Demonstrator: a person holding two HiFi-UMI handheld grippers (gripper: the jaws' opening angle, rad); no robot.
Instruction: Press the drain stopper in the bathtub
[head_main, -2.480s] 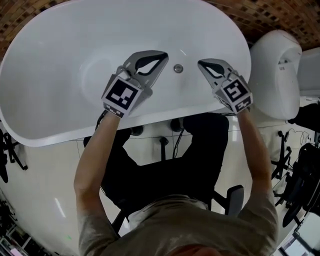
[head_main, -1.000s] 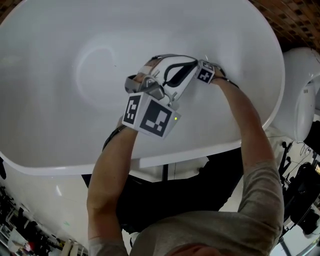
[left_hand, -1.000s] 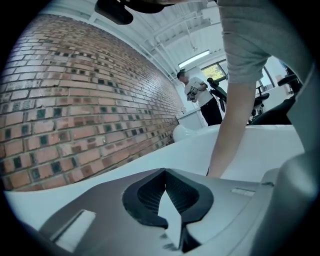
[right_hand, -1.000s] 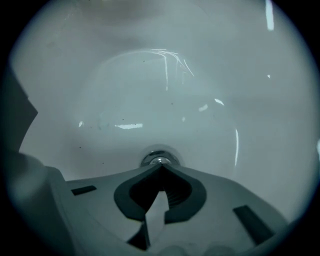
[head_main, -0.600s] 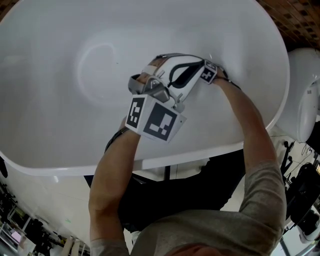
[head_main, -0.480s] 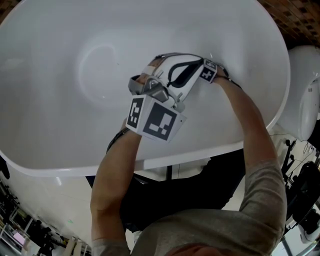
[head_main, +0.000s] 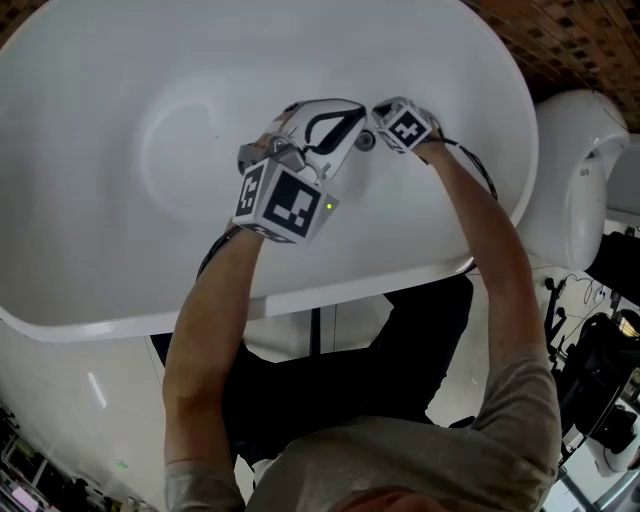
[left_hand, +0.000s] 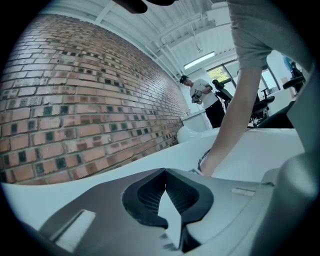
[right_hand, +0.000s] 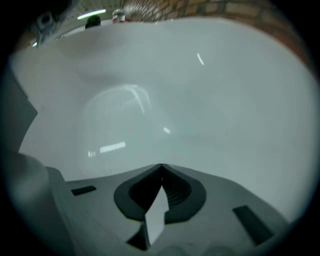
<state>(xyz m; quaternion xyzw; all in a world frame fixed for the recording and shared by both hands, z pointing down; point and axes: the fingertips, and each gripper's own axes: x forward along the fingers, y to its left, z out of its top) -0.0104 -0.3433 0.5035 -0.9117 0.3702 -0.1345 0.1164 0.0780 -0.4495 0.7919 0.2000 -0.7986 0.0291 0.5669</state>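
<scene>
Right hand-held gripper (head_main: 380, 112) lifted — drain stopper (head_main: 366, 141) half-hidden

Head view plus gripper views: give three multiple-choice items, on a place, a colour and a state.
1. In the head view, the drain stopper shows: A at the far-left end; B between the left gripper and right gripper; C on the floor.
2. The bathtub is: A white; B black; C green.
3. The left gripper's jaws are: A wide apart; B shut on a cloth; C shut, nothing between.
Answers: B, the drain stopper lies between the two; A, the bathtub shell is white; C, the tips meet in the left gripper view.
</scene>
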